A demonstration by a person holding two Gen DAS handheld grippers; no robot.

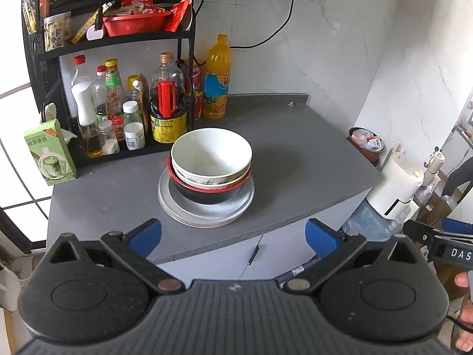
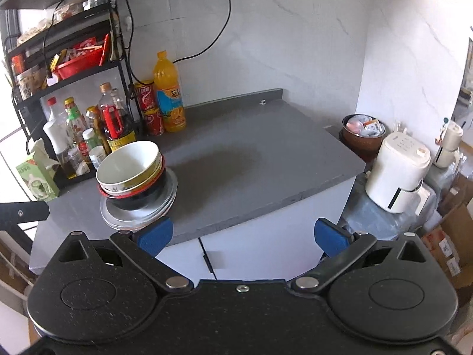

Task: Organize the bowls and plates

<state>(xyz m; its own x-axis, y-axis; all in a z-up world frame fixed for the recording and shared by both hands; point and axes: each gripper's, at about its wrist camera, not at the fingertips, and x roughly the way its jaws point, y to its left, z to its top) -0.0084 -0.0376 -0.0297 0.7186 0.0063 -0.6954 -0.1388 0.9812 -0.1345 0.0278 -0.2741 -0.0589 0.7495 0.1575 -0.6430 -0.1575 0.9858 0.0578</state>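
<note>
Grey laminate forms the countertop [image 1: 295, 148], where the task items stand in one stack: a white bowl [image 1: 211, 151] nested in a patterned bowl, that in a black bowl with a red rim [image 1: 207, 195], all resting on stacked plates [image 1: 177, 204] near the condiment rack [image 1: 118, 38]. The left gripper [image 1: 233, 236] and the right gripper [image 2: 242, 233] are both released, jaws spread wide, holding nothing, set back from the counter edge. The stacking step appears complete. If further sorting is required, the next move calls for advancing a gripper to the top bowl's rim and straddling it squarely.
</note>
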